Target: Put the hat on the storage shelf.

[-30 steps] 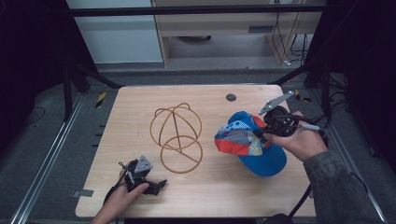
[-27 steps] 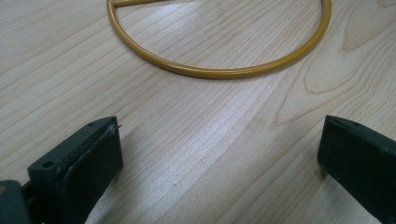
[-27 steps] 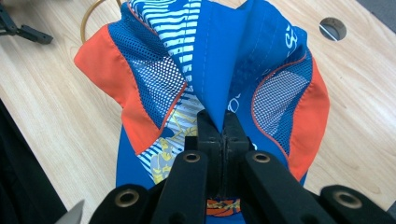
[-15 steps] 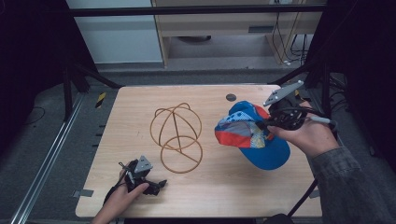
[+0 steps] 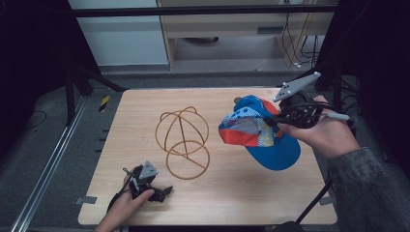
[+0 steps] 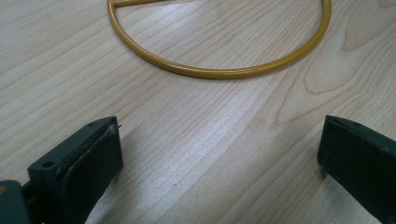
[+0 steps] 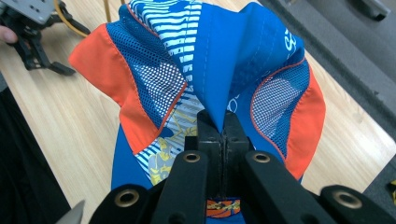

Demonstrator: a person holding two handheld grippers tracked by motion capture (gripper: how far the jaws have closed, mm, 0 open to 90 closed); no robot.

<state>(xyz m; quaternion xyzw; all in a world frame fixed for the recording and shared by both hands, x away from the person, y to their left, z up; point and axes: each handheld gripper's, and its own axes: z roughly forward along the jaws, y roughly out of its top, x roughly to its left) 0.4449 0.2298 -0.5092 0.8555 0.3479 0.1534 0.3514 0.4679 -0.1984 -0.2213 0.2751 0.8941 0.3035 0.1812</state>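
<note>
A blue, orange and patterned cap [image 5: 258,133] hangs above the right half of the table, pinched at its crown by my right gripper [image 5: 278,121]. In the right gripper view the jaws are shut on a fold of the cap's [image 7: 210,70] blue fabric, the right gripper [image 7: 218,123] closing just under the fold. A gold wire hat stand [image 5: 183,137] rests at the table's middle. My left gripper [image 5: 162,191] lies low near the front left edge, and its own view shows the jaws wide apart over bare wood, the left gripper [image 6: 219,149] short of the stand's ring [image 6: 219,70].
The wooden table [image 5: 145,111] has a dark round hole behind the cap. Black frame posts stand at both sides, with a metal rail [image 5: 46,169] on the floor to the left and a cabinet behind.
My right gripper has lifted the cap off the table and carried it up and slightly back. The left gripper has stayed put.
</note>
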